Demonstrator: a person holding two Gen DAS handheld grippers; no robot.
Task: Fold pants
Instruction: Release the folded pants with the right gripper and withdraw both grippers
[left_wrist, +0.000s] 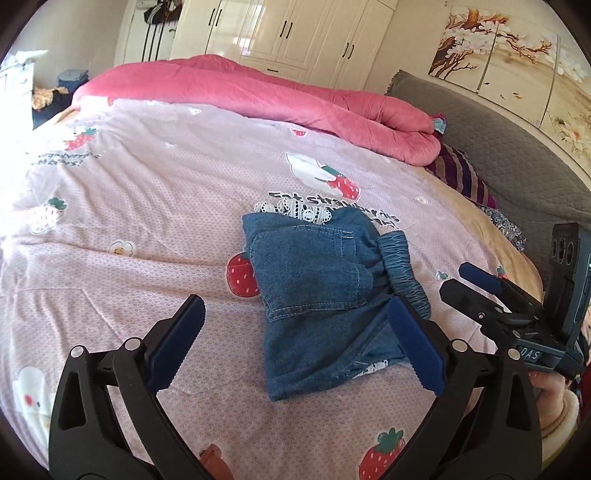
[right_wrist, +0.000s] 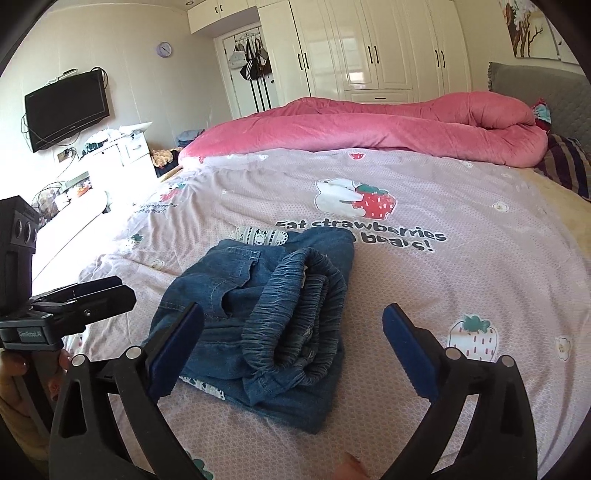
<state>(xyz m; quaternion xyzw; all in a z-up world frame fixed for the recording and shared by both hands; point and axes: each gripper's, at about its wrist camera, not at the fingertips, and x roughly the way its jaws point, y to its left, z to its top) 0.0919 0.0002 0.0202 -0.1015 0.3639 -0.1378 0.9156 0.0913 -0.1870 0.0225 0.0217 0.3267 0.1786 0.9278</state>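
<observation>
The blue denim pants lie folded into a small bundle on the pink strawberry bedspread. Their elastic waistband is on top at the near side, and white lace trim pokes out at the far edge. My left gripper is open and empty, held just above the near edge of the bundle. My right gripper is open and empty, also just short of the pants. The right gripper also shows in the left wrist view, to the right of the pants. The left gripper shows at the left in the right wrist view.
A rolled pink quilt lies across the far side of the bed. A grey headboard and a striped pillow are at the right. White wardrobes stand behind, with a wall TV and a cluttered desk at the left.
</observation>
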